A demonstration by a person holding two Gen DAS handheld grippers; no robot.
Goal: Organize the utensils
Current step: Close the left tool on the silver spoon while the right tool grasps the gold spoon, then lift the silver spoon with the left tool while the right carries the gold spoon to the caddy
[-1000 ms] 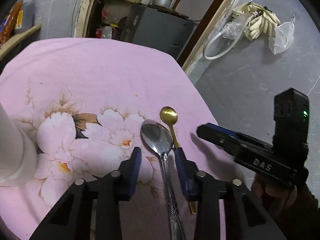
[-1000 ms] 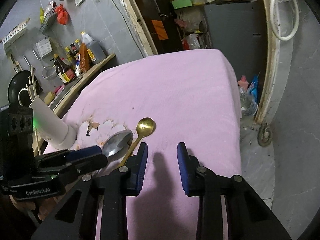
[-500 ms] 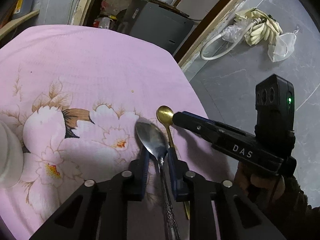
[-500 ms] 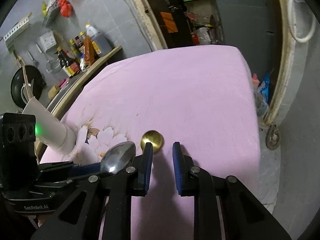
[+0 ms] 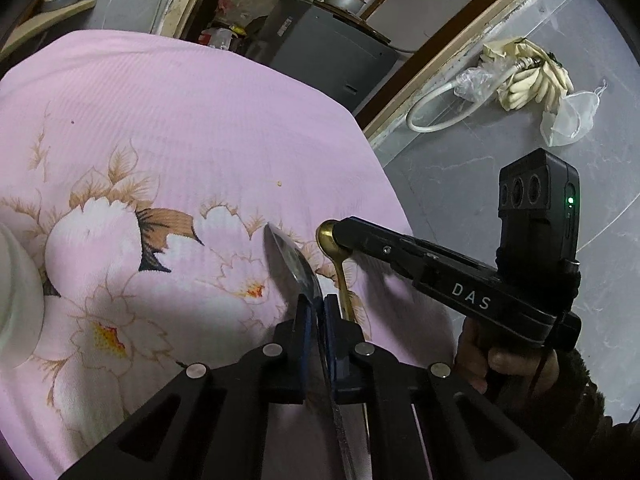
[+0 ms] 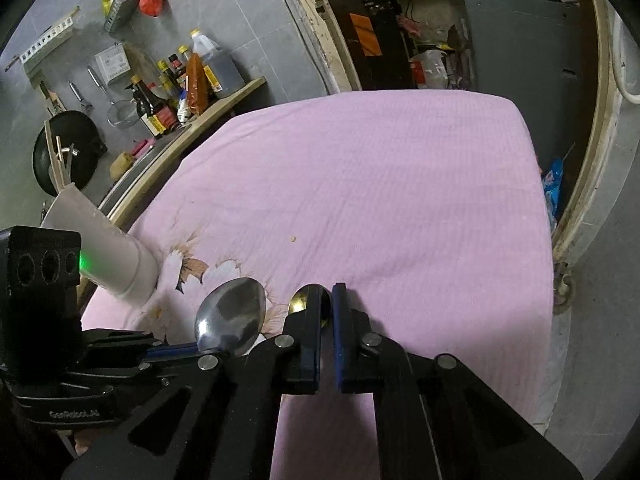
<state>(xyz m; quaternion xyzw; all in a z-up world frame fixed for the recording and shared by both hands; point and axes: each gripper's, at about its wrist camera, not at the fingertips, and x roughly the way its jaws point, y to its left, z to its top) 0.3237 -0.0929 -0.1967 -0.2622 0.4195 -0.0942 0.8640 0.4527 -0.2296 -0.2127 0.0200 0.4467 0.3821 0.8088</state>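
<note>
The left gripper (image 5: 316, 314) has its fingers (image 5: 303, 322) pinched on the neck of the silver spoon (image 5: 298, 266), which a second ago lay flat between wide-open fingers; its bowl is now tipped on edge and seems to be lifting off the pink flowered cloth (image 5: 192, 112). Low in the right wrist view, the right gripper (image 6: 327, 312) has narrowed from open to a slim gap around the gold spoon (image 6: 302, 300), whose bowl shows just behind the left finger (image 6: 313, 320). Both spoons look gripped, so the pickup step seems about done.

In the left view, each spoon's long axis runs up the frame, handle toward the bottom edge, bowl pointing to the middle. A white cup holding chopsticks (image 6: 108, 256) stands on the desk at the left edge of the right view, the likely destination.
</note>
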